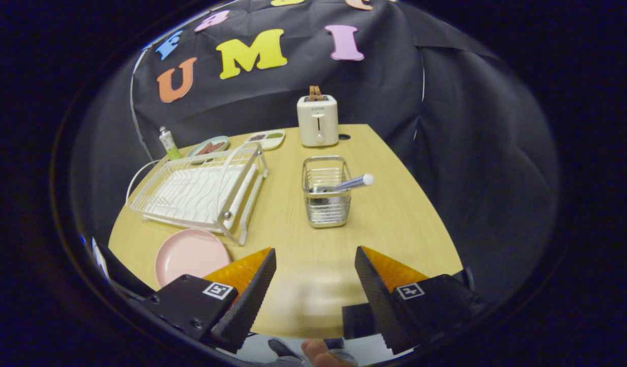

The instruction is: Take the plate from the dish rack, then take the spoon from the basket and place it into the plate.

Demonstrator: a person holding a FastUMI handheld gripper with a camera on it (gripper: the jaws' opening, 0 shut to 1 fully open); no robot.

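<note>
We see our claw (316, 257) spread wide above the pale wooden counter (394, 214), holding nothing, round pink plate (191, 255) just left of its fingers, before the white wire dish rack (201, 191), white-handled spoon (351, 183) leaning in the metal wire basket (326, 204) beyond the fingers

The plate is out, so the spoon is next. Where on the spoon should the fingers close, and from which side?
Grip the spoon on its handle, which leans out over the wire basket's rim; its bowl sits down inside, out of reach. Come from above, probably with the open gripper straddling the handle crosswise. The pink plate lies flat beside the dish rack.
</note>
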